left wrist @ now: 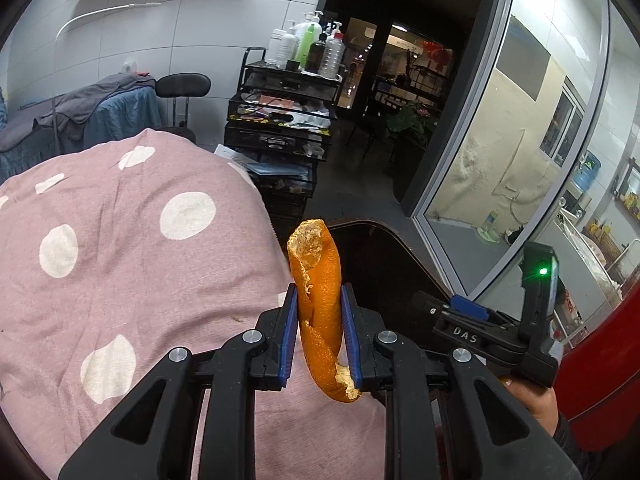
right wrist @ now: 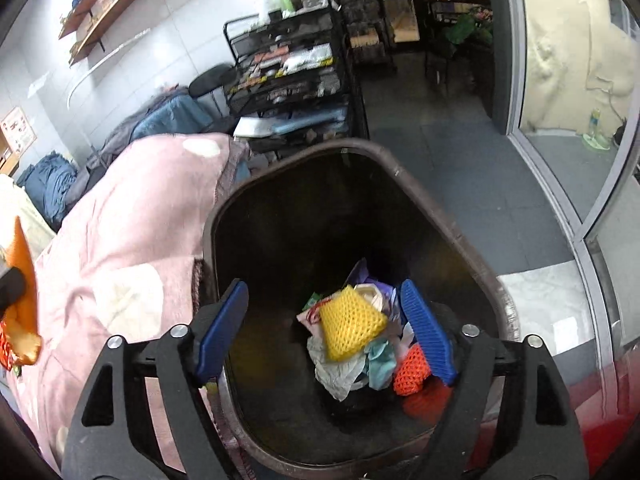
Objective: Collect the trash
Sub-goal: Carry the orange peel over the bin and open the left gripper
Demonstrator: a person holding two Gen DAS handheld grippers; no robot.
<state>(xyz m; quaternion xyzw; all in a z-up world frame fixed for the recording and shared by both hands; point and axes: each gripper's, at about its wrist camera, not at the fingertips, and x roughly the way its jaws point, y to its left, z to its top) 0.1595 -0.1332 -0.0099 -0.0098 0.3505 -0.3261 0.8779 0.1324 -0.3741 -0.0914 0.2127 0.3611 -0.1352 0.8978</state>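
Left gripper: jaws clenched on a curled strip of orange peel; the blue pads press its sides and the strip stands upright, its ends clear above and below the grip.
Peel position: carried over the edge of the pink polka-dot bedcover, just beside the dark bin rim; judged to be on its way to the bin, not yet over the opening.
Right gripper: jaws spread wide, nothing between the pads; it hangs directly above the bin mouth, pointing down into it.
Bin: dark, stands against the bed, beside something red on the right. Its contents lie at the bottom: yellow foam net, orange foam net, crumpled wrappers and tissue.
Yellow net: uppermost on the heap, directly below the open jaws; placement consistent with a drop from that gripper, as a judgement only.
Outstanding: peel to be brought over the opening and let go.
Risk: a release short of the rim would leave the peel on the bedcover.
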